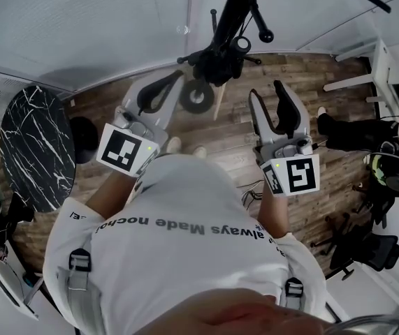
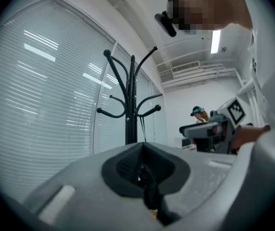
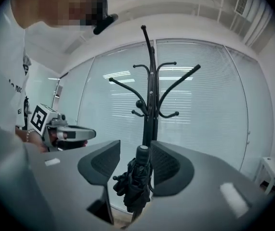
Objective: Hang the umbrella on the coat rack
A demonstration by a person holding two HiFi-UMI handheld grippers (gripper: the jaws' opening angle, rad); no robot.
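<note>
The black coat rack (image 1: 234, 5) stands before the blinds, and a folded black umbrella (image 1: 216, 65) hangs against its pole. In the right gripper view the umbrella (image 3: 135, 186) hangs handle up, seen through the gap of my right gripper (image 3: 135, 146). That gripper is open, with its pads clear of the umbrella. From above, my right gripper (image 1: 267, 91) is a short way back from the rack. My left gripper (image 1: 171, 81) is shut, left of the rack. In its own view a thin strap (image 2: 141, 126) drops from a low hook behind the closed jaws, which hide the umbrella.
A round black marble table (image 1: 35, 145) is at the left. A person (image 1: 367, 135) sits at the right by a white desk (image 1: 388, 68). Dark bags and chair legs (image 1: 367, 246) lie at the lower right. The rack's round base (image 1: 198, 96) rests on the wooden floor.
</note>
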